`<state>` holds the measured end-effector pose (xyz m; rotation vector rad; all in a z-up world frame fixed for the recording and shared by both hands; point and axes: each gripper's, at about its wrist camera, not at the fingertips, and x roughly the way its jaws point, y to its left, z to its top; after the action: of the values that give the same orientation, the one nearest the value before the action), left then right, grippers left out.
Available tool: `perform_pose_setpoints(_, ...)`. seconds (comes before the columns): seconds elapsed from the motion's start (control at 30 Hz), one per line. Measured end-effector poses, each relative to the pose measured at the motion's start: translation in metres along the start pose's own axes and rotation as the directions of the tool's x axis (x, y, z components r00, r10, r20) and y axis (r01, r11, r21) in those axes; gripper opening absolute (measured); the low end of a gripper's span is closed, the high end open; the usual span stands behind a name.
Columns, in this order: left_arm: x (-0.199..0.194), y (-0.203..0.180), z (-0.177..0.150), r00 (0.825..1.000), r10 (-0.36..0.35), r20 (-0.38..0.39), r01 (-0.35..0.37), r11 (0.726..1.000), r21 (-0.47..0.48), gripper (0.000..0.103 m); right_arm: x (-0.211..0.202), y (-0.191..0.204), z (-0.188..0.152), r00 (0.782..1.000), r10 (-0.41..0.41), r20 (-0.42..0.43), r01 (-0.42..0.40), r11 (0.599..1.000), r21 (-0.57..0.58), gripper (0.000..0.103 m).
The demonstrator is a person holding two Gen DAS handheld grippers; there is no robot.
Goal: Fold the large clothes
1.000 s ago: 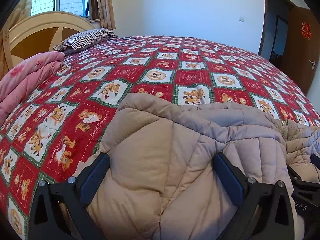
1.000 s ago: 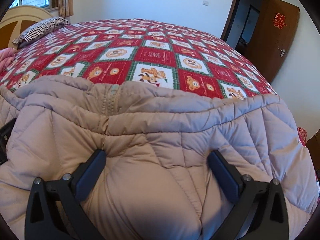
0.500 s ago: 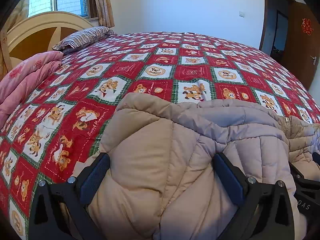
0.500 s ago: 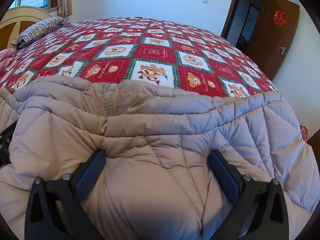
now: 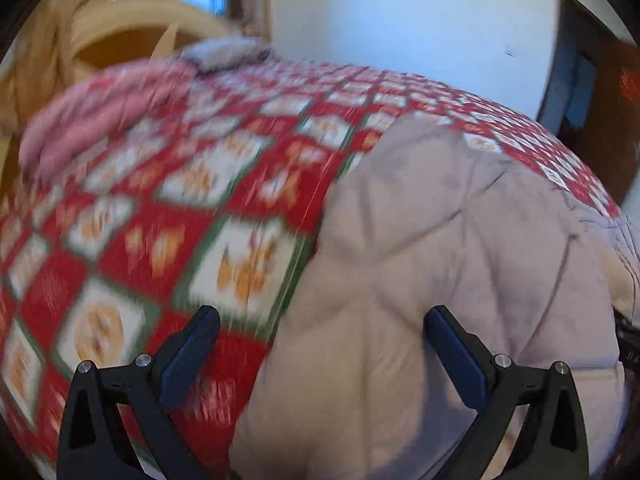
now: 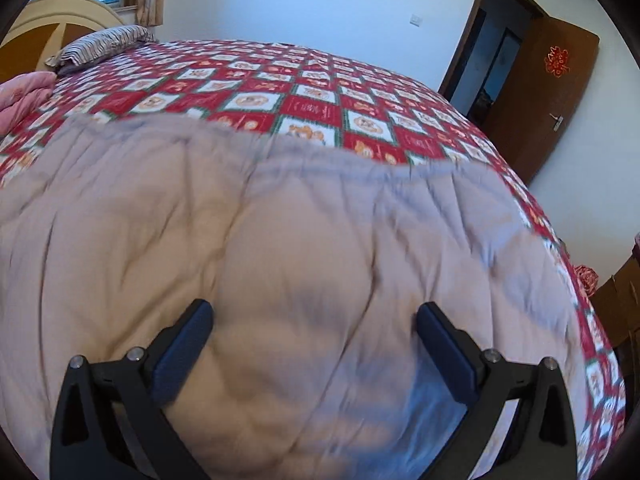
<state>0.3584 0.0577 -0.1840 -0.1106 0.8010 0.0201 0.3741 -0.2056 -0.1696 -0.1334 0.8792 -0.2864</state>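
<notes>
A large beige quilted puffer jacket [image 6: 304, 216] lies spread on the bed's red patchwork bedspread [image 6: 312, 108] and fills the lower part of the right wrist view. My right gripper [image 6: 314, 332] hovers over the jacket's middle, open wide, nothing pinched. In the blurred left wrist view the jacket [image 5: 440, 264] takes up the right half. My left gripper [image 5: 324, 336] is open at the jacket's left edge, one finger over the bedspread [image 5: 168, 216], the other over the padding.
A folded pink quilt [image 5: 100, 120] and a striped pillow [image 6: 100, 46] lie by the wooden headboard [image 6: 48, 40] at the far left. An open brown door [image 6: 548, 92] stands at the right. Bedspread beyond the jacket is bare.
The left wrist view has swung left and tilted, so the jacket now sits to its right, with motion blur. In the right view the jacket looks flatter and its far edge lies farther off.
</notes>
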Motion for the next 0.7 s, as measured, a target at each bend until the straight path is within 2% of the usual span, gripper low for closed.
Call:
perform_pose_setpoints(0.2,0.000,0.000,-0.012,0.999,0.008,0.037,-0.007,0.999,-0.044,0.102,0.008,0.002,-0.013,0.999,-0.006,0.052,0.004,0.999,0.037,0.103)
perform_pose_setpoints(0.37,-0.021,0.021,-0.019,0.998,-0.005,0.066,0.015,0.987,-0.163,0.102,0.015,0.002,-0.010,0.999,0.015,0.029,-0.016,0.999,0.036,0.103)
perform_pose_setpoints(0.43,-0.028,0.025,-0.021,0.998,-0.019,0.058,0.028,0.985,-0.170,0.102,0.008,0.000,-0.010,1.000,0.024,0.011,-0.024,0.999,0.031,0.103)
perform_pose_setpoints(0.57,-0.020,0.024,-0.031,0.992,-0.125,-0.014,0.120,0.970,-0.211,0.102,-0.028,-0.006,-0.029,0.999,0.034,0.026,-0.035,0.999,0.034,0.103)
perform_pose_setpoints(0.7,-0.018,0.016,-0.038,0.993,-0.117,0.015,0.118,0.971,-0.208,0.102,-0.051,0.002,-0.063,0.997,-0.003,0.073,0.004,1.000,-0.015,0.103)
